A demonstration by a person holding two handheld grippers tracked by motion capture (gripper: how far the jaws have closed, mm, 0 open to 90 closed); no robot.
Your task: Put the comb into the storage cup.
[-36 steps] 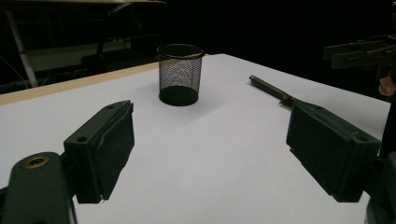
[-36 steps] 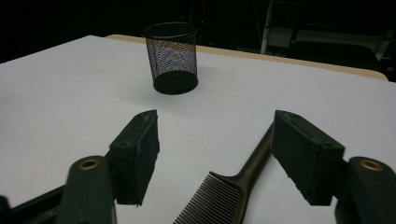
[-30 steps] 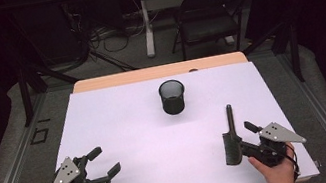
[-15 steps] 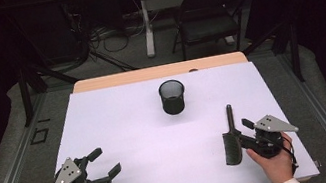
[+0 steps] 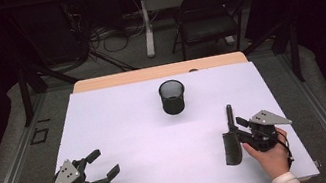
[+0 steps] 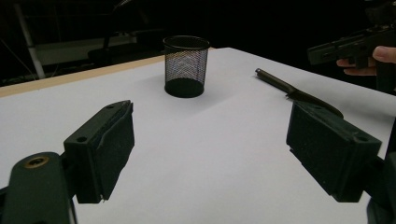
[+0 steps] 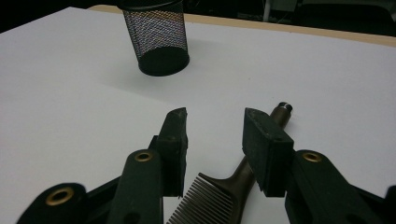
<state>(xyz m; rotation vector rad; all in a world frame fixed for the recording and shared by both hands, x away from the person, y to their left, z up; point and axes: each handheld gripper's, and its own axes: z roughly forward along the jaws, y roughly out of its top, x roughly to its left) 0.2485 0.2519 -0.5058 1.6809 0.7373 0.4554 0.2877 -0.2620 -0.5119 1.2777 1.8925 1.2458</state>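
A black comb (image 5: 232,146) lies on the white tabletop (image 5: 148,134) at the right, its handle pointing away from me. My right gripper (image 5: 237,130) is low over it. In the right gripper view the jaws (image 7: 215,126) have just been closing and straddle the comb (image 7: 210,200) where its teeth meet the handle, with a gap left between the pads. A black mesh cup (image 5: 172,97) stands upright at the table's middle back. My left gripper (image 5: 104,162) rests near the front left, open and empty (image 6: 208,154), facing the cup (image 6: 186,65) and the comb (image 6: 299,95).
The table's far edge is a bare wooden strip (image 5: 157,72). Beyond it stand a black folding chair (image 5: 211,17) and a white table leg (image 5: 147,23), with cables on the floor. White surface lies free between the two grippers.
My right gripper has slid left onto the comb and its jaws have narrowed around it. The left gripper, the cup and the comb have kept their places.
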